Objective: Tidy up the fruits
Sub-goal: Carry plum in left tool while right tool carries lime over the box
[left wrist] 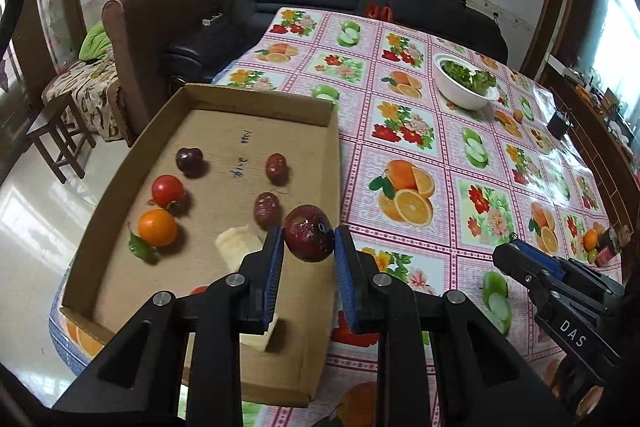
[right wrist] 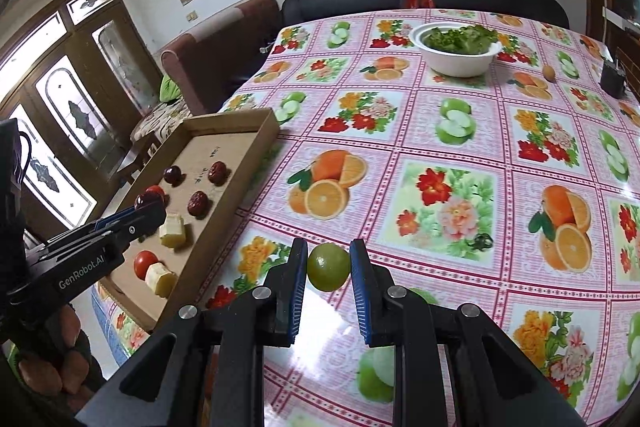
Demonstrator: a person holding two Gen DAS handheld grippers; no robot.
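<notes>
Clamping a dark red plum (left wrist: 309, 233) between its blue pads, the left hand-held gripper (left wrist: 309, 247) hangs over the cardboard tray (left wrist: 256, 107), near its right wall. The right hand-held gripper (right wrist: 329, 269) (well right of the tray) straddles a green lime (right wrist: 329, 266) on the tabletop (right wrist: 400, 131), pads just beside it; whether they touch is unclear.

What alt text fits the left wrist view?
The left gripper holds a dark red fruit above the right edge of a cardboard tray, which holds a tomato, an orange and other fruit on a fruit-print tablecloth.
</notes>
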